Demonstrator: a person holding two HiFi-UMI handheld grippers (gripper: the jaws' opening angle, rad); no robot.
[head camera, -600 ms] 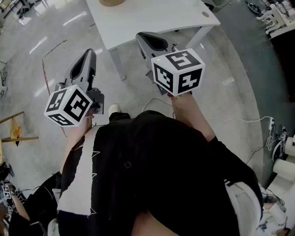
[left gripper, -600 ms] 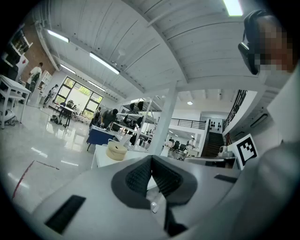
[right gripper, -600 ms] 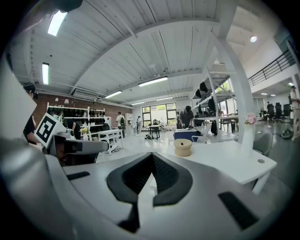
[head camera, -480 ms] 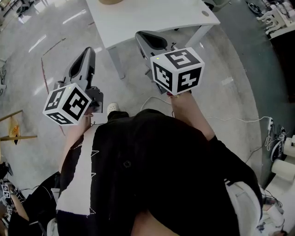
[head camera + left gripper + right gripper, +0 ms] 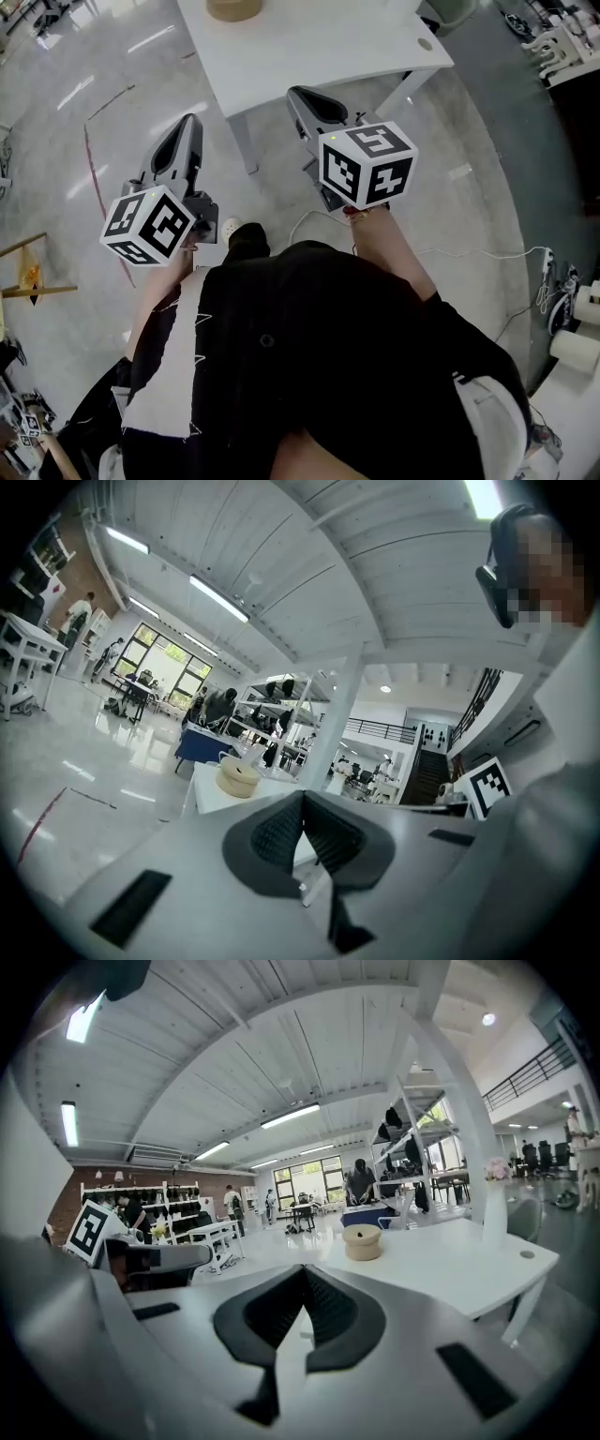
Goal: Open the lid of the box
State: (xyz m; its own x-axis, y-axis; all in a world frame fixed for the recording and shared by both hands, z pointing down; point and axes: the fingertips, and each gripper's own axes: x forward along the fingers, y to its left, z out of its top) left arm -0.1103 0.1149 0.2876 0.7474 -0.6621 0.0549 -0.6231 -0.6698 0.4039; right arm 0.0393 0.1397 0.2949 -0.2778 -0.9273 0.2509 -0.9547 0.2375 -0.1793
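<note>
**Hidden or cut off**
- Box: in the head view the top edge of the frame cuts it, so only a tan, rounded lower part shows, and the lid cannot be made out there.
- Hands: both sit behind the marker cubes of the grippers, and only the forearms show.
- Floor: the near part is covered by the person's dark garment, which fills the lower half of the head view.
- Far people and shelving in the gripper views are too small to describe.

**Task item**
- The box is round and pale tan. It stands on the white table near its far left part, well apart from both grippers.
- In the right gripper view the box is seen whole and upright, alone on the tabletop.
- Its lid is seated on top as a slightly wider band with a small dark mark at its centre.
- In the left gripper view the box shows beyond the jaws on the table's corner, blurred, with the lid in place.

**Grippers**
- Left gripper: it is held over the floor short of the table. Its jaws are pressed together at the tips with nothing between the pads.
- Right gripper: it is just before the table's near edge. Its jaws are likewise together and empty, pad against pad.

**Other**
- Pale cable lying loose on the floor at the right.
</note>
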